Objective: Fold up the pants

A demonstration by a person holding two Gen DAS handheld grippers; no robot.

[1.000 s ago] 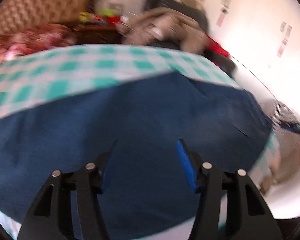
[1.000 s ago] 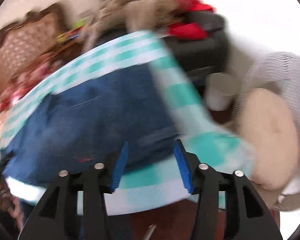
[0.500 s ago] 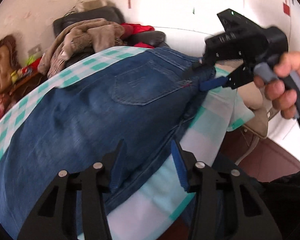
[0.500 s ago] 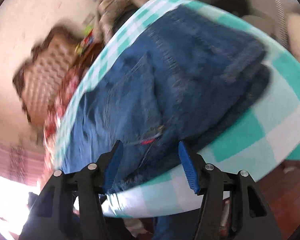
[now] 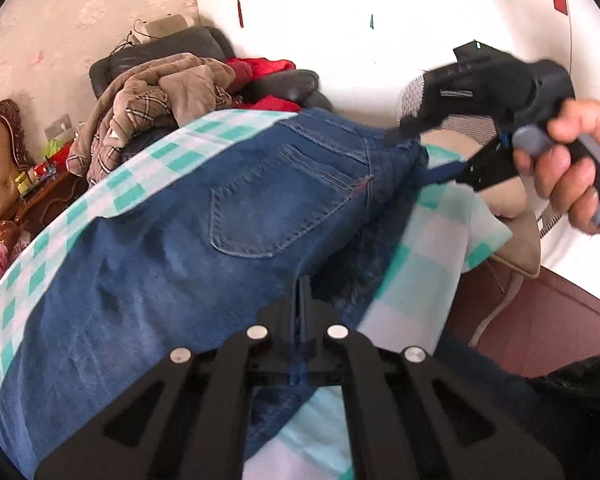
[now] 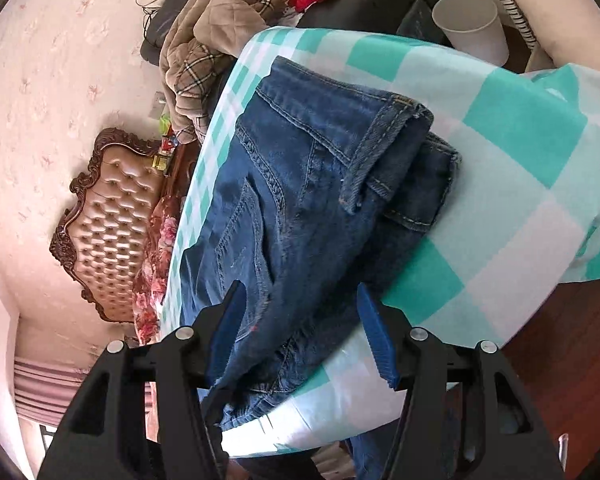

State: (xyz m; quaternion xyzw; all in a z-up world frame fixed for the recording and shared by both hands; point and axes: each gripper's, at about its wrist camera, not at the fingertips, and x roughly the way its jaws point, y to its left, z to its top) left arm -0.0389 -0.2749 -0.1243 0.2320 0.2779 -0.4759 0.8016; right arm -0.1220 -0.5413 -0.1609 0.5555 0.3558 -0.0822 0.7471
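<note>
Left wrist view: left gripper [image 5: 302, 300] clamped tight on the near edge of the jeans [image 5: 172, 248], which lie on the checked cloth [image 5: 416, 264] over the table. Right gripper [image 6: 300, 320] has jaws apart, straddling the jeans' near edge by the waistband [image 6: 384, 148], not pinching yet. To do it well: right should bite through all denim layers, not the cloth, before lifting; lift both together and level. Cloth hangs over the table edge close by, so snag risk. Free room is across the tabletop; cup [image 6: 472, 26] and clothes pile [image 6: 212, 40] sit beyond the far edge.
</note>
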